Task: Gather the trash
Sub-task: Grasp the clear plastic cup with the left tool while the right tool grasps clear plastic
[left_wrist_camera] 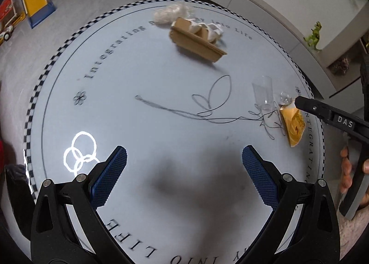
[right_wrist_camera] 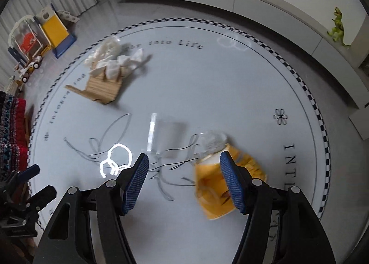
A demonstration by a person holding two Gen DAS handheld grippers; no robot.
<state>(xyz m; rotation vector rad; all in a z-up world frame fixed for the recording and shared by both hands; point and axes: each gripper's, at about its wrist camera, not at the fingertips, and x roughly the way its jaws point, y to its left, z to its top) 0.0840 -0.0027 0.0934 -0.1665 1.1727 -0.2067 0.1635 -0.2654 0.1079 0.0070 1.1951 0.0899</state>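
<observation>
1. While both claws hang over the round table (left_wrist_camera: 161,107), the right claw (right_wrist_camera: 184,181) has its jaws apart w/ nothing between the pads; the orange wrapper (right_wrist_camera: 214,192) lies just under and beside its right pad, not gripped.
2. Left claw (left_wrist_camera: 184,171) also stands wide open and empty, over bare tabletop near the table's near edge, well apart from any trash.
3. Orange wrapper: looks like thin crinkly film, prob. very light, soft and slippery; it'll collapse when pinched. Best bet: pinch the bunched upper end near the clear bit, not the flat middle.
4. Clear plastic piece (right_wrist_camera: 167,134) just beyond the claw: see-through, hard to read; looks light and stiff-ish, may skate on the glossy top. Take it by an edge.
5. Cardboard piece (right_wrist_camera: 101,90) w/ white crumpled wads (right_wrist_camera: 115,63) sits farther off, toward the far-left rim. Card stiff, grab by its edge; wads soft, squeeze anywhere.
6. Room: middle of the table is open, so approach from above is easy. Wrapper is near the right rim, so a nudge outward could slide it off to the floor.
</observation>
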